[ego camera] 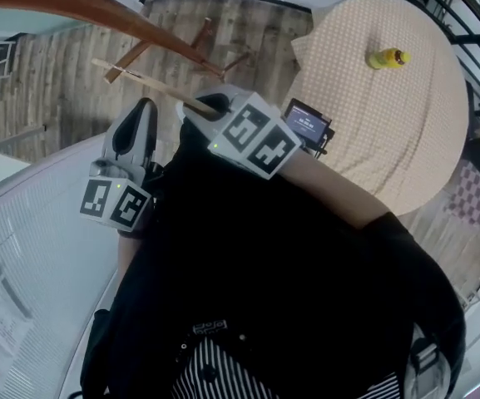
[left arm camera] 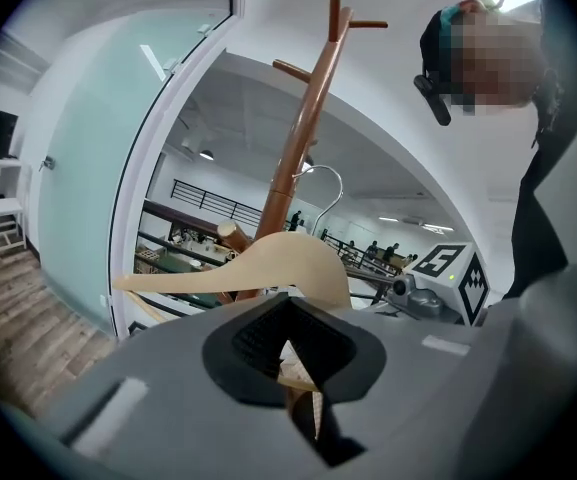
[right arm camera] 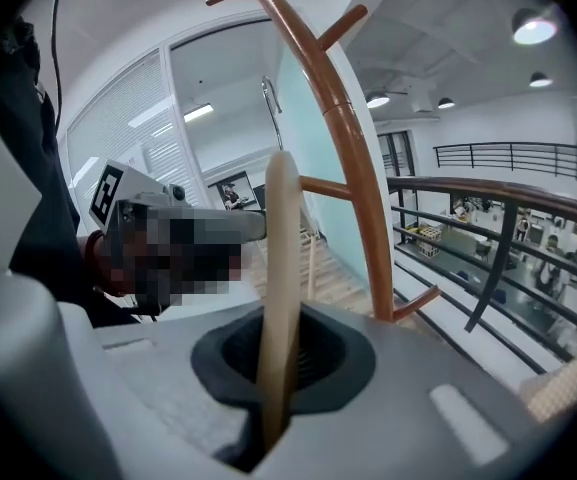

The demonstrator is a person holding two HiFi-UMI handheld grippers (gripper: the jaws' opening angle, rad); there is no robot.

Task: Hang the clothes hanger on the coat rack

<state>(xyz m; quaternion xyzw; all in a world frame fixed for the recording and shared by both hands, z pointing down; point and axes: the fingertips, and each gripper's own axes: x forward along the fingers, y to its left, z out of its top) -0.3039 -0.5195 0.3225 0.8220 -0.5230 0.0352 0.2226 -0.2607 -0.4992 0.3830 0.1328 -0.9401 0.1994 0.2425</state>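
Head view looks down past a person's black garment (ego camera: 289, 273) at both claws raised toward the coat rack (ego camera: 98, 8), whose brown limbs cross the top left above a plank floor (ego camera: 48, 98). The left claw (ego camera: 144, 113) and the right claw (ego camera: 212, 104) sit close together. The pale wooden clothes hanger (ego camera: 140, 77) juts out from between them toward the rack. Well apart to the right, a round desk (ego camera: 364, 140) under a beige cloth carries a yellow bottle (ego camera: 387, 58).

Left gripper view shows that claw pressed together on a wooden part of the hanger. The hanger's curved shoulder rises just ahead, and its metal hook (left arm camera: 325, 175) stands up in front of the rack's pole, apparently not over any peg yet. Right gripper view shows the right claw pinching the hanger's arm edge-on, with the pole and a side peg (right arm camera: 330, 188) close behind it.

The step in hand looks like the carry-in: the hanger is held by both claws near the rack but is not hung. The next move likely calls for lifting the hook above a peg with its open side facing the peg. The hanger should then be lowered until the hook bears the weight before either claw lets go.
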